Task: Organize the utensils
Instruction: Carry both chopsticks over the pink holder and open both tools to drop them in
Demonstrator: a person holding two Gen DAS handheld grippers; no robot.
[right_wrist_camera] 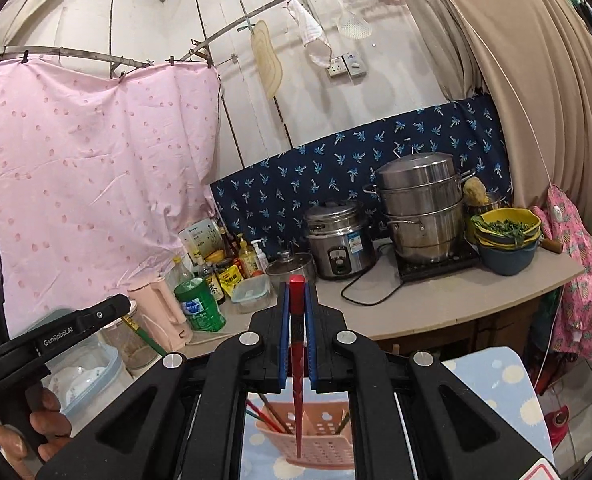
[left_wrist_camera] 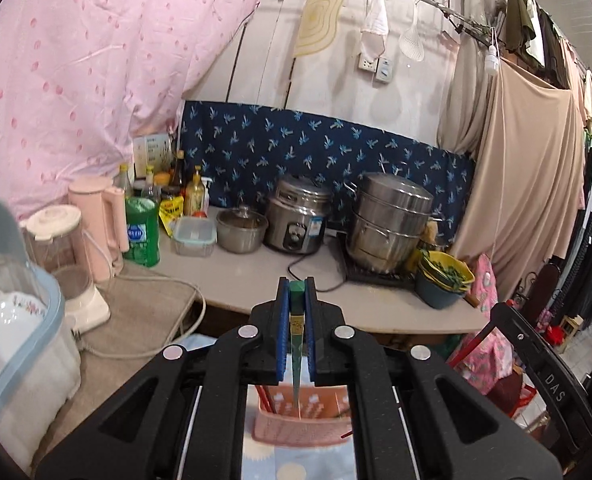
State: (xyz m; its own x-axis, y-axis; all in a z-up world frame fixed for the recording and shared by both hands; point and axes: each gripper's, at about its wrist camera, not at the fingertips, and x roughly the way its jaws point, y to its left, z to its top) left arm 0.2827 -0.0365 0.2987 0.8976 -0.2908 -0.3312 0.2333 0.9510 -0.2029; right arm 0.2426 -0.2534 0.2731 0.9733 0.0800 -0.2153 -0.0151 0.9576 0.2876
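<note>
My left gripper (left_wrist_camera: 297, 286) is shut on a green chopstick (left_wrist_camera: 296, 332), held upright with its tip pointing down over a pink perforated utensil basket (left_wrist_camera: 296, 426). Red chopsticks stand in the basket's left side. My right gripper (right_wrist_camera: 296, 286) is shut on a red chopstick (right_wrist_camera: 297, 360), its tip hanging over the same pink basket (right_wrist_camera: 315, 440), which holds several chopsticks. The left gripper (right_wrist_camera: 124, 308) with its green chopstick (right_wrist_camera: 146, 338) also shows at the left of the right wrist view.
The basket sits on a blue patterned cloth (right_wrist_camera: 511, 400). Behind is a counter (left_wrist_camera: 256, 276) with a rice cooker (left_wrist_camera: 297, 216), steamer pot (left_wrist_camera: 387, 224), green bottle (left_wrist_camera: 142, 228), pink kettle (left_wrist_camera: 96, 224), blender (left_wrist_camera: 68, 260) and stacked bowls (left_wrist_camera: 443, 280). A dish box (left_wrist_camera: 20, 344) stands at left.
</note>
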